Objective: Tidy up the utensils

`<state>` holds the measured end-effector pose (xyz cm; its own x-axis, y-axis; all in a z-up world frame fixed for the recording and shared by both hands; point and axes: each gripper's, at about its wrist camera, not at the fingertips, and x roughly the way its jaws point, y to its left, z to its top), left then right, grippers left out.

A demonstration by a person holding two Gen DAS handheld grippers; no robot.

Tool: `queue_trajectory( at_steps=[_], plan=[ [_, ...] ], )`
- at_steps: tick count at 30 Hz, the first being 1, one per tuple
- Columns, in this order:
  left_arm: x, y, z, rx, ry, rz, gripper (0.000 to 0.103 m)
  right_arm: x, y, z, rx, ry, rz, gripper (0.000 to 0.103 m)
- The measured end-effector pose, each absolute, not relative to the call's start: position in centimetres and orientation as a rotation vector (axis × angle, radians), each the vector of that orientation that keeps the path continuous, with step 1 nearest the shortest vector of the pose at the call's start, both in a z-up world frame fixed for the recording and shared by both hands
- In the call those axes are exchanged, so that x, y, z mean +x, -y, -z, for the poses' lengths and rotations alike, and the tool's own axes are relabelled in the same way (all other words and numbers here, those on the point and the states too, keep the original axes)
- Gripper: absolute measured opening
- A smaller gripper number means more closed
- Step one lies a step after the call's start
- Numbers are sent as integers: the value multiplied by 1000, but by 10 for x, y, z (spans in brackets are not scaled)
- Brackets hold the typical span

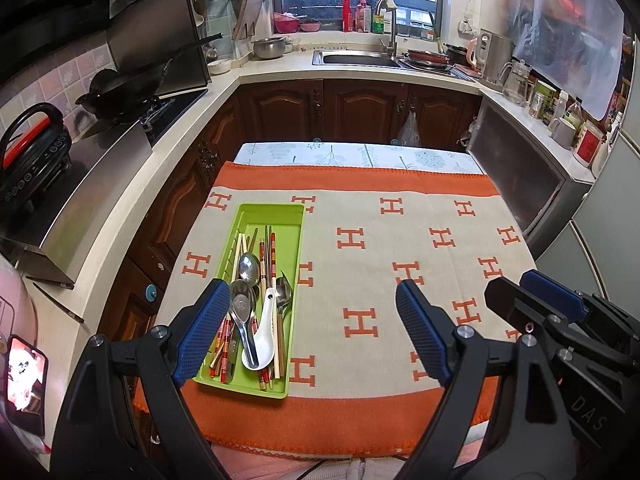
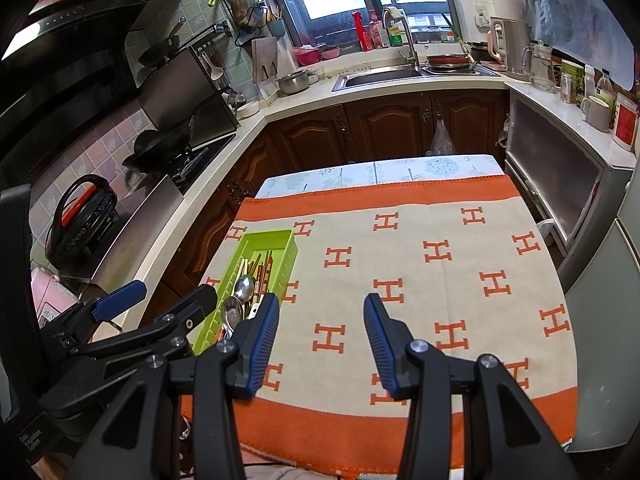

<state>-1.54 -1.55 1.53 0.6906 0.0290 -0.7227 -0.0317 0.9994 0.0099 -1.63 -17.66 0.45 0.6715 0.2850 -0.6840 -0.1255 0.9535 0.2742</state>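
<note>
On the left half of the orange-and-cream cloth [image 1: 400,220], seen from my left wrist camera, the green tray [image 1: 256,216] lies lengthwise away from me, all the utensils heaped inside it. Metal spoons [image 1: 249,268] sit near the middle, a white ceramic spoon [image 1: 266,332] lies toward the near end, and chopsticks [image 1: 273,252] run along the tray's length, some patterned red, some plain. My left gripper [image 1: 312,320] hangs above the cloth with its blue-padded fingers spread wide, nothing between them; the left finger [image 1: 200,328] overlaps the tray's left edge in this view, and I cannot tell whether it touches. My right gripper [image 1: 532,300] shows at the right edge, also over the cloth.

From my right wrist camera, the right gripper [image 2: 322,336] is spread open and empty above the bare cloth [image 2: 440,280], just right of the tray [image 2: 288,248]. The spoons [image 2: 244,288] and chopsticks [image 2: 262,268] are partly hidden behind my left finger pad [image 2: 266,340]. The left gripper [image 2: 160,300] appears at the left, beside the tray's near end, jaws parted. Kitchen counters and the sink [image 2: 380,76] stand beyond the table.
</note>
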Motion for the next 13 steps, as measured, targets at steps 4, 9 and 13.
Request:
queue_trajectory(
  at_steps=[4,9,13],
  plan=[
    [-21,16,-15,-11,-813,-35,83,-16,174,-5,210,-803,-231,44],
    [-22,15,-15,-13,-815,-35,83,-16,174,-5,210,-803,-231,44],
    [-23,15,-14,-12,-816,-37,83,-16,174,-4,212,-804,-231,44]
  ],
)
